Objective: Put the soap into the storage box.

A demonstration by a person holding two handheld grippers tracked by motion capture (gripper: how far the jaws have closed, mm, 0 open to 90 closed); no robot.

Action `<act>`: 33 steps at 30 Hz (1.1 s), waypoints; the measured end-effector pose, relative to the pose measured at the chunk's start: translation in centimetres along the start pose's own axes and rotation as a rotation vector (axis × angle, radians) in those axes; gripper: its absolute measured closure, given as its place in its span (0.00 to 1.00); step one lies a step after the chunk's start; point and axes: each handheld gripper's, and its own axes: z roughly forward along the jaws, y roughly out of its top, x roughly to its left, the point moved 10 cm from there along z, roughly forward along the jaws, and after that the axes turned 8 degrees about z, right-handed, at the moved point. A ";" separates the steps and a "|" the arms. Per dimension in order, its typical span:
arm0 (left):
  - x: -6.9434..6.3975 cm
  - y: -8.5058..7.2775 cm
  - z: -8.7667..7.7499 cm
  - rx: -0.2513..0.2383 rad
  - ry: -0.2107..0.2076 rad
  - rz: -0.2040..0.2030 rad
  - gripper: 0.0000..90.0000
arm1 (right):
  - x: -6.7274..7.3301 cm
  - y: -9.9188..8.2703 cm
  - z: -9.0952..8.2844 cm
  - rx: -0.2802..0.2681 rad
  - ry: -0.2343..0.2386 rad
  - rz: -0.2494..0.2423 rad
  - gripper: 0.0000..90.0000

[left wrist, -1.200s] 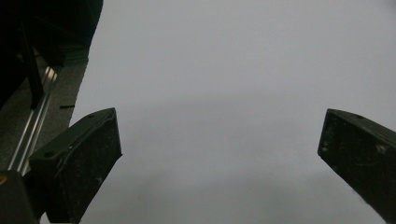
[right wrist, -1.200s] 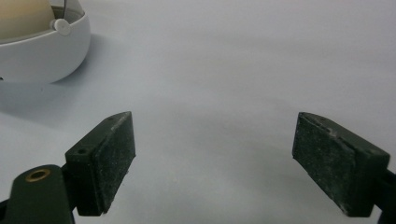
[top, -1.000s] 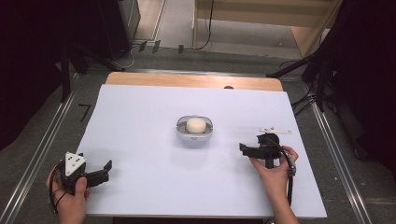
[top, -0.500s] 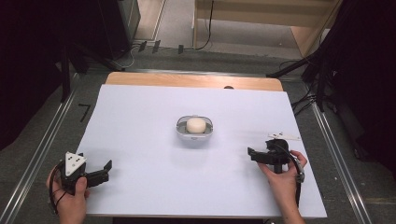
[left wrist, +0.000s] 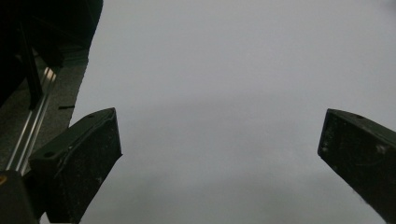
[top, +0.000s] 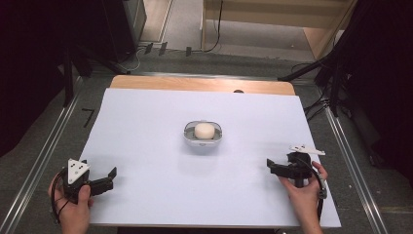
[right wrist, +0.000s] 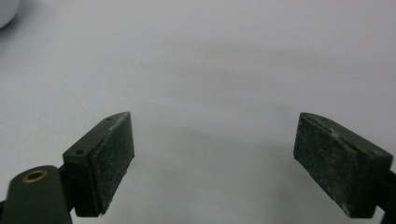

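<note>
The small clear bowl with the round cream-coloured ball in it (top: 203, 133) sits in the middle of the white table sheet (top: 146, 126), and everything else lies well away from it. Your right gripper (top: 271, 166) hangs near the bowl's right, toward your edge of the sheet; its jaws have just been opening and stand apart with nothing between them, bare sheet showing past the pads in the right gripper view. Your left gripper (top: 111, 176) rests far to the bowl's left, also near your edge, its jaws wide and empty.

The risks from here are mostly about the approach. The bowl looks light and shallow, so if one jaw meets the rim before the other, you would likely push it across the smooth sheet rather than catch it. The ball is round and probably loose, so a tilt or knock could roll it out. If you close on the ball itself, a hard squeeze may dent it or squirt it sideways.
</note>
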 end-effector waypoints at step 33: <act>0.0 0.0 0.0 0.004 0.003 -0.003 0.00 | -6.8 -2.9 -5.2 -0.071 0.063 0.076 0.00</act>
